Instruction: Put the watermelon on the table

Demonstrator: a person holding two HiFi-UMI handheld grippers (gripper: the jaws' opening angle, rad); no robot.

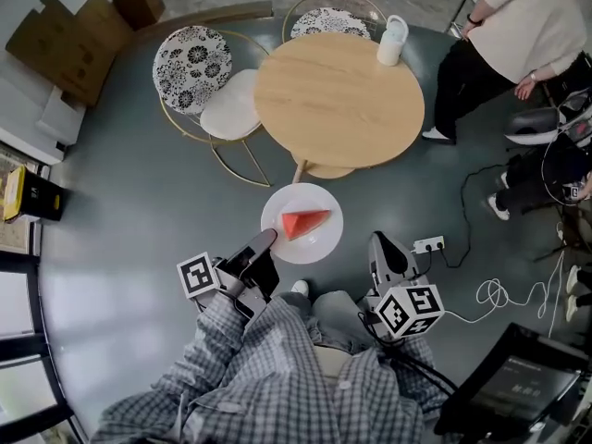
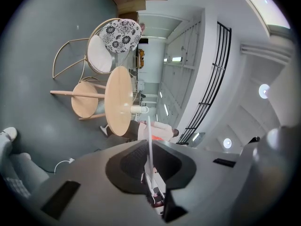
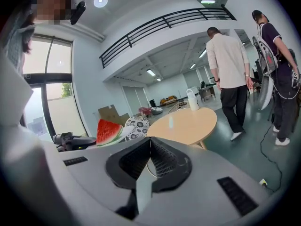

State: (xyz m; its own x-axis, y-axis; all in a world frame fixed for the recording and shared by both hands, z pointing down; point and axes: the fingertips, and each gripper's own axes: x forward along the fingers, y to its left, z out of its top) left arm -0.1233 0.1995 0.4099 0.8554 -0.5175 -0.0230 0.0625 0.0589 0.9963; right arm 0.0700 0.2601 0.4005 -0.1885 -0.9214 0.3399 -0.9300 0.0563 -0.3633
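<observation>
A red wedge of watermelon (image 1: 303, 221) lies on a white plate (image 1: 321, 246) held out over the grey floor, short of the round wooden table (image 1: 339, 100). My left gripper (image 1: 268, 239) is shut on the plate's near-left rim. In the left gripper view the plate (image 2: 150, 140) shows as a thin white edge between the jaws, with the table (image 2: 117, 100) beyond. My right gripper (image 1: 381, 241) hangs to the right of the plate, apart from it, its jaws together and holding nothing. The right gripper view shows the watermelon (image 3: 108, 131) at the left and the table (image 3: 188, 122) ahead.
A white jug (image 1: 392, 41) stands at the table's far right edge. Two chairs with patterned cushions (image 1: 191, 67) (image 1: 331, 21) stand behind and to the left of the table. A person (image 1: 518, 35) stands at its right. A power strip with cables (image 1: 427, 244) lies on the floor.
</observation>
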